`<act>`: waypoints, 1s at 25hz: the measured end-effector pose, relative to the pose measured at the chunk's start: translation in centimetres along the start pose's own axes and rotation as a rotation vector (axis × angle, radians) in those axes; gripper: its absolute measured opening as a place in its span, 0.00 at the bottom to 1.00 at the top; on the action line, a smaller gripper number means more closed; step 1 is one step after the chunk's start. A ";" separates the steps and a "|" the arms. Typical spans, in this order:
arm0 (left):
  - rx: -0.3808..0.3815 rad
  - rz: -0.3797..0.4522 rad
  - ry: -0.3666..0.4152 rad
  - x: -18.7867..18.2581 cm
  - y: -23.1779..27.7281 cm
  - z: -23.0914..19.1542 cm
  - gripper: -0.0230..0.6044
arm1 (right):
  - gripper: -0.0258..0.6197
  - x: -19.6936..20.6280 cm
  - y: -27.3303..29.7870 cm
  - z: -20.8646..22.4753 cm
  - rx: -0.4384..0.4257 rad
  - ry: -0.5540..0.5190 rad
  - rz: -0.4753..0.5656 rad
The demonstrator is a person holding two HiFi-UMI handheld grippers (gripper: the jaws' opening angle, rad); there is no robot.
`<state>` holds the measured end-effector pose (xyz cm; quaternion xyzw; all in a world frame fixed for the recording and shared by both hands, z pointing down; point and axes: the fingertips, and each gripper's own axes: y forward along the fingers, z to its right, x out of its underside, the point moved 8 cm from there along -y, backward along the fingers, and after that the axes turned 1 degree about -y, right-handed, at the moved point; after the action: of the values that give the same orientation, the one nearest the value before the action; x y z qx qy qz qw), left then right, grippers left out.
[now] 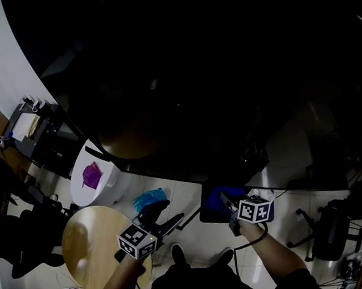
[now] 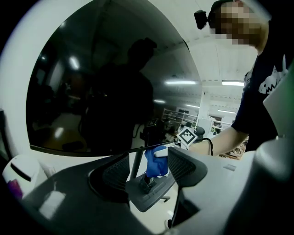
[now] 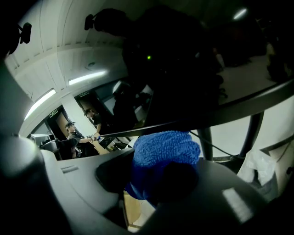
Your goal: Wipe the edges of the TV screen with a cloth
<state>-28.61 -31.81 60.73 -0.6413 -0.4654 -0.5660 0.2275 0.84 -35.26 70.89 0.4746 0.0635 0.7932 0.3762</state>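
Blue cloth (image 3: 163,156) is sitting right at the TV screen's (image 1: 226,77) near bottom edge, pinched tight in the right gripper (image 1: 226,200), while the left gripper (image 1: 171,213) is hanging alongside on the left, jaws apart, gripping nothing.

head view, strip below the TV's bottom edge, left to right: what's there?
round wooden table → teal crumpled item → blue cloth → black office chair
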 end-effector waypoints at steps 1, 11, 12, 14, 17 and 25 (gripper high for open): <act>-0.003 0.001 -0.001 0.3 -0.8 -0.5 0.44 | 0.26 0.1 0.8 -0.8 -0.005 -0.003 -0.006; -0.065 0.037 -0.034 1.5 -7.2 -4.8 0.44 | 0.26 0.7 8.2 -7.6 -0.056 -0.013 -0.053; -0.073 0.040 -0.037 1.6 -7.8 -5.2 0.44 | 0.26 0.7 9.0 -8.3 -0.062 -0.012 -0.057; -0.090 0.044 -0.045 2.0 -9.0 -6.0 0.44 | 0.26 0.7 10.6 -9.6 -0.076 -0.020 -0.069; -0.122 0.059 -0.063 2.4 -10.8 -7.2 0.44 | 0.26 0.8 12.9 -11.7 -0.100 -0.035 -0.095; -0.188 0.097 -0.092 3.7 -14.1 -9.7 0.44 | 0.26 1.2 19.1 -17.1 -0.177 -0.064 -0.152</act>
<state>-45.94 -31.91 63.34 -0.7067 -0.3888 -0.5655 0.1720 -23.44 -43.64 71.22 0.4585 0.0171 0.7494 0.4774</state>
